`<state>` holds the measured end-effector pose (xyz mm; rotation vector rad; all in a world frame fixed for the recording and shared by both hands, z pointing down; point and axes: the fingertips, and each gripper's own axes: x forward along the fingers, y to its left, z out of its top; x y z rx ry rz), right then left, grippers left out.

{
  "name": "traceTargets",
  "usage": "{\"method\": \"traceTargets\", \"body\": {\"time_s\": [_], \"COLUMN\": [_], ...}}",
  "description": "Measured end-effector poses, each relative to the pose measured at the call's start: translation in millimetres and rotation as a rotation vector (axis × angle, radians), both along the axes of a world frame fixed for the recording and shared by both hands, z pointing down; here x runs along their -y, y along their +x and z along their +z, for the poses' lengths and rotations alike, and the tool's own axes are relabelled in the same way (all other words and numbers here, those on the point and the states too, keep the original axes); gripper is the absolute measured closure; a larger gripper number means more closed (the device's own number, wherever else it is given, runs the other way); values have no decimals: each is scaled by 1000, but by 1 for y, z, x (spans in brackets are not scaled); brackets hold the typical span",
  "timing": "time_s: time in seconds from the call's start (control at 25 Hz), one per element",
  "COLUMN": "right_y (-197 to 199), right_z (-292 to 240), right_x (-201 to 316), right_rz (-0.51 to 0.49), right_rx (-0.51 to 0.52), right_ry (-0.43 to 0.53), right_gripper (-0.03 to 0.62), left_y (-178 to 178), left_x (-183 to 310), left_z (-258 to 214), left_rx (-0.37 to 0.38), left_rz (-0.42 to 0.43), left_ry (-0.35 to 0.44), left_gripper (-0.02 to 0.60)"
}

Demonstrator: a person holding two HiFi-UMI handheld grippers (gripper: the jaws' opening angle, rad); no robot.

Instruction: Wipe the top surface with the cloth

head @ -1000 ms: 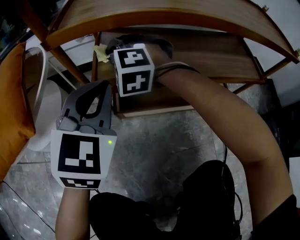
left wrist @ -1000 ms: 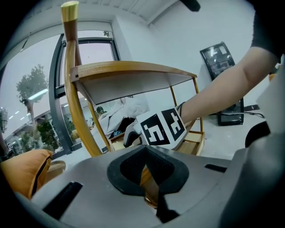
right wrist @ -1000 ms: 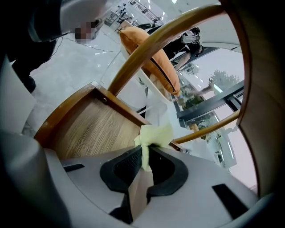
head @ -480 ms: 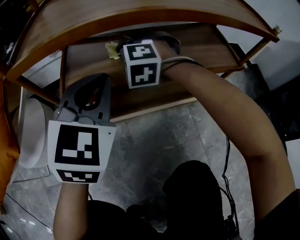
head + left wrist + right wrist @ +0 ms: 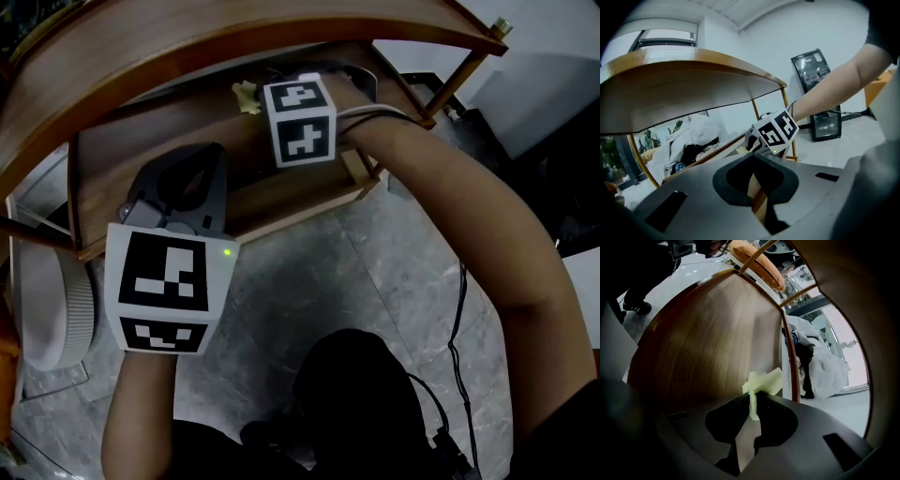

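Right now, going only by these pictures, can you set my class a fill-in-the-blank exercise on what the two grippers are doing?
1. The right gripper is shut on a small pale ____ cloth.
2. The left gripper has its jaws together and holds ____.
3. In the head view, the right gripper reaches in ____ the curved top board.
4. The lower shelf in front of the cloth is made of ____.

Missing words: yellow; nothing; under; wood

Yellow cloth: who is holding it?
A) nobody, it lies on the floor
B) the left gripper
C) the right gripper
C: in the right gripper view the right gripper is shut on the yellow cloth, whose end sticks out in front of it.
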<state>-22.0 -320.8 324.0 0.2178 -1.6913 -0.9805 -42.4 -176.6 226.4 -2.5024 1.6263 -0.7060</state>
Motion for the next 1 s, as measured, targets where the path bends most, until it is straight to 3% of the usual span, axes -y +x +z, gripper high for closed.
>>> {"method": "traceTargets", "body": {"time_s": [0.6,0.8,1.0], "right_y": [136,174,192], "right_z": [-12,-14,-16], "right_x": [45,53,58], "right_rz": [194,255,316], "right_rx": [-128,-234,-382], "right_ry": [38,37,47], "right_gripper": [539,539,539], "left_y": [74,82,68], "left_x": [18,11,8], "left_z": [-1,-3,-8], "left_rx": [-28,-36,-33], "left_rz": [94,122,97], "left_ry": [0,10,16], "left_gripper": [571,571,571]}}
